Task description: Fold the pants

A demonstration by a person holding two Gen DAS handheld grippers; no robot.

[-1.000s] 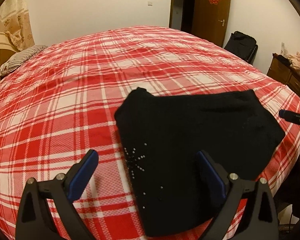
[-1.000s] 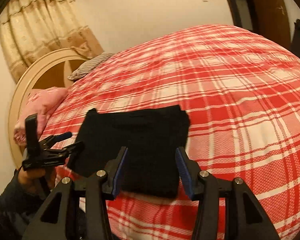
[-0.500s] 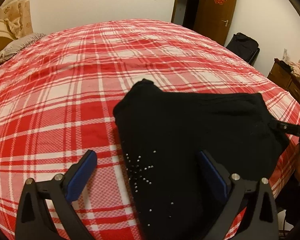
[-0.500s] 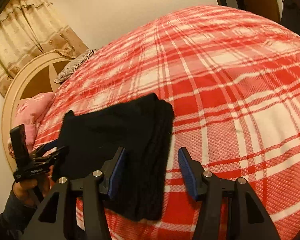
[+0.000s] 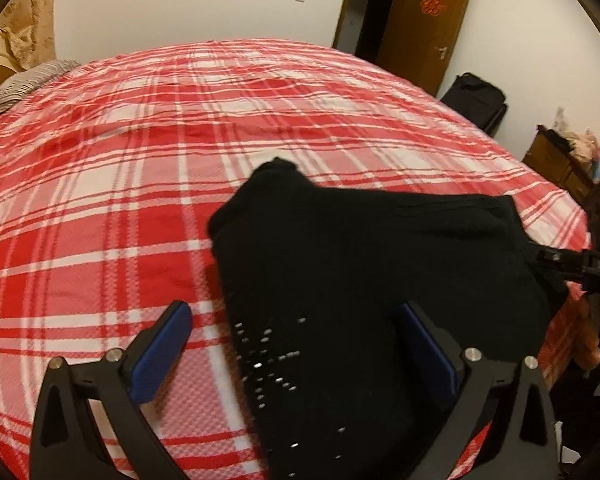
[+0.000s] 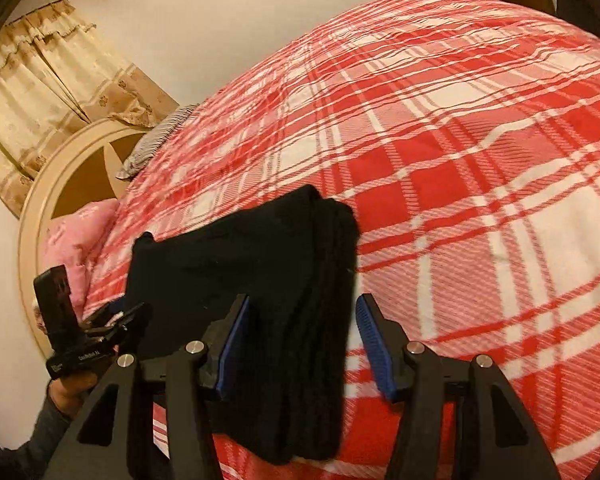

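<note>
Two tools frame the folded black pants (image 5: 364,280), which lie on the plaid bed (image 5: 120,184) near its edge. The pants' near end runs under the lower frame edge in both views, and motion blur smears the small studs on the cloth. In the left view the right tool (image 5: 572,266) shows only as a dark tip at the pants' far corner, the hand behind it mostly cut off. A striped pillow (image 6: 156,142) and a pink one (image 6: 76,236) sit by the headboard (image 6: 56,176); a door (image 5: 424,20), a bag (image 5: 474,98) and a dresser (image 5: 556,160) stand beyond the bed. The left tool (image 5: 296,344) hovers spread wide, its right finger over the cloth. The right tool (image 6: 302,340) hangs released astride the stacked fold edge.
</note>
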